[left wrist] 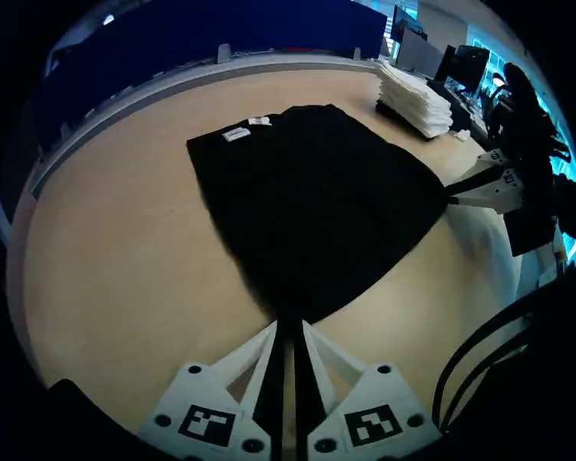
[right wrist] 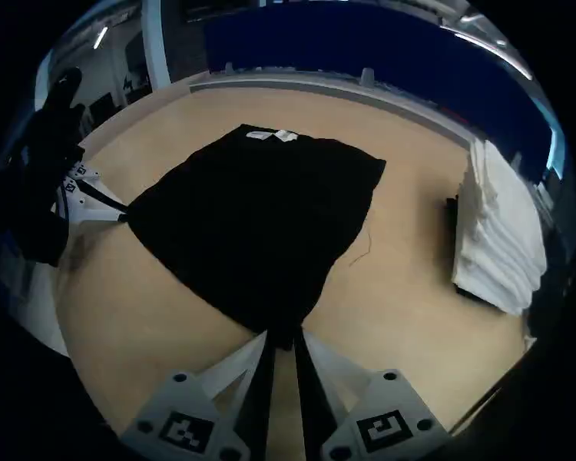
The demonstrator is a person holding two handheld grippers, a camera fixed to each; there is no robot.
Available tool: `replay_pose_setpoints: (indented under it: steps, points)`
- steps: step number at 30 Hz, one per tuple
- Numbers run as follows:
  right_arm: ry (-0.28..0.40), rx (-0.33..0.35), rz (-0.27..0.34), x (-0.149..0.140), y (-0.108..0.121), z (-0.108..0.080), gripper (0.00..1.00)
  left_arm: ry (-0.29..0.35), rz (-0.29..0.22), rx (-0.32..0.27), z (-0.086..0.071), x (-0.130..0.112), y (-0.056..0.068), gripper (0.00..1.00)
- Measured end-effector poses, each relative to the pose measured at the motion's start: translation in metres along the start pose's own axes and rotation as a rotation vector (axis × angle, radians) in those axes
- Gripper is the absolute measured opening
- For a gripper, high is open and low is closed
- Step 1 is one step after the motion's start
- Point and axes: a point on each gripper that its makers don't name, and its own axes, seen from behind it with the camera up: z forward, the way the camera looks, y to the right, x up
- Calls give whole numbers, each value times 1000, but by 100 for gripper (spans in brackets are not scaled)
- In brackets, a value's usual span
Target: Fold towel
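Stack of white towels [right wrist: 499, 230] lies near black towel [left wrist: 319, 200] pinched by left hand-held gripper [left wrist: 288, 323] and right hand-held gripper [right wrist: 284, 334].

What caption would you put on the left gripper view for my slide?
Left gripper pinching the near corner of a black towel on a wooden table, right gripper gripping another corner.

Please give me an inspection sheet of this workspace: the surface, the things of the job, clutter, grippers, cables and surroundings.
Surface: pale wooden table.
Job's things: black towel spread out, white labels at its far edge.
Clutter: stack of white folded towels, apart from the black towel.
Grippers: left gripper and right gripper, jaws of each closed on a towel corner.
Cables: black cables beside the left gripper.
Surroundings: blue partition behind the table; monitors beyond.
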Motion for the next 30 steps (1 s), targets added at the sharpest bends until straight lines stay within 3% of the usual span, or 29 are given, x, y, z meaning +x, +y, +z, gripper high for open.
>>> replay_pose_setpoints:
  steps: [14, 30]
  points:
    - [6, 17, -2, 10, -10, -26, 18, 27, -65, -5, -26, 7, 7, 7]
    - [9, 42, -11, 17, -31, -70, 18, 48, -119, -7, -70, 4, 20, 7]
